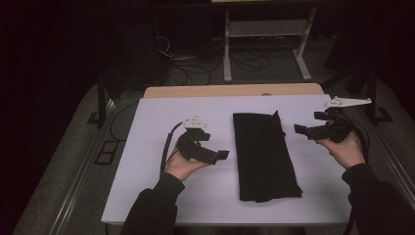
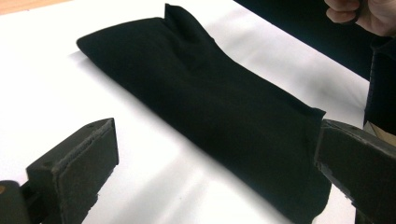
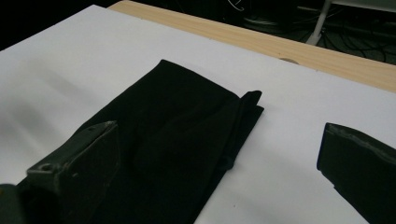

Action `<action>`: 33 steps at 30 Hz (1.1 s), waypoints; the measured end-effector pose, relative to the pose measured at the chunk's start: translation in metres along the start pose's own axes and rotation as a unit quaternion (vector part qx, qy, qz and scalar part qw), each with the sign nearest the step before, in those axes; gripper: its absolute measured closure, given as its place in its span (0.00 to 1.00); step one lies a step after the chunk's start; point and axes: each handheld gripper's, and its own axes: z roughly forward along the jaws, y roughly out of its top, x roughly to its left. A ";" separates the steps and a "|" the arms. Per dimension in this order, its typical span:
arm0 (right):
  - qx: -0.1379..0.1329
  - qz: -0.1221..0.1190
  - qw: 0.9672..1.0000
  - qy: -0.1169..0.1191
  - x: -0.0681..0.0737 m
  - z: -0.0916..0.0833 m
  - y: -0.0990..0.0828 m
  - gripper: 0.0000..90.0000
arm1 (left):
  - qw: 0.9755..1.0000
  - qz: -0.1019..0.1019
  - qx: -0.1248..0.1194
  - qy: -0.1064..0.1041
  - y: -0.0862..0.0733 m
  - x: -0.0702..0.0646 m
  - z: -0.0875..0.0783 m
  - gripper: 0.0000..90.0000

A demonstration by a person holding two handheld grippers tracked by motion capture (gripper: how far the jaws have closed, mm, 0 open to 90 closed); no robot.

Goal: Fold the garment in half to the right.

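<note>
Folded black cloth (image 1: 264, 156) lying flat on white table sheet (image 1: 147, 186), lengthwise between my two grippers, small corner sticking up at far end. Am holding left gripper (image 1: 222, 155) just beside cloth's left edge, jaws spread wide, empty. Am holding right gripper (image 1: 299, 129) off cloth's right side, jaws likewise apart, gripping nothing.

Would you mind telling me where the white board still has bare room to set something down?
The white board is bare left of the left gripper, along the far edge behind the black cloth, and in the near right corner between cloth and right sleeve. It is tightest mid-board, where both open grippers flank the cloth; the right gripper is just beside it.
</note>
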 end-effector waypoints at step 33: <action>-0.008 0.015 1.000 -0.004 -0.003 -0.022 -0.037 0.00 | 0.999 -0.024 -0.019 0.022 -0.041 0.034 -0.052 0.00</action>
